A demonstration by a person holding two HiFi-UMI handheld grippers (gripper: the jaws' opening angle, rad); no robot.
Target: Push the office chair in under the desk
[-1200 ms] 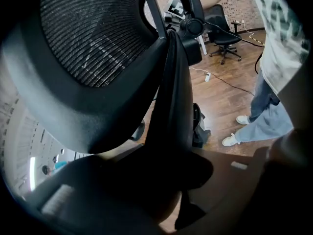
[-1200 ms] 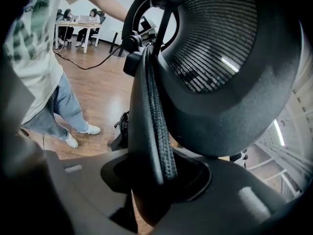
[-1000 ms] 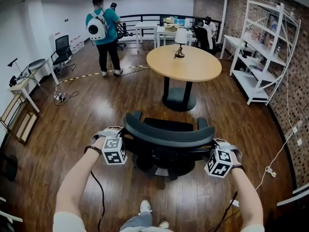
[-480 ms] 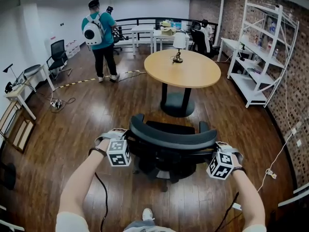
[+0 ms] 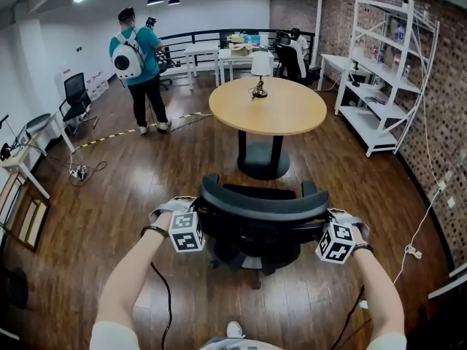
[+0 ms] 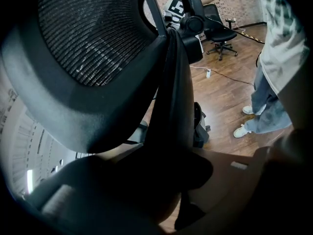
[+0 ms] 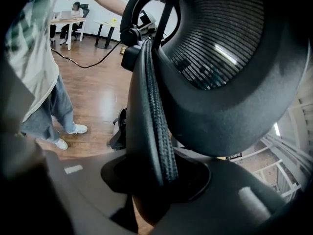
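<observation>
The left tongs (image 5: 195, 217) and right tongs (image 5: 326, 228) each squeeze one back edge of the office chair (image 5: 255, 204), near the round worktop (image 5: 292, 111).

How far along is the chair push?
Done: both grips are set, the left gripper and right gripper each clamped on a backrest edge of the office chair. In hand: the chair, lined up facing the round table. Left: wood floor shows between chair and table base, so the seat isn't under the top yet.
</observation>
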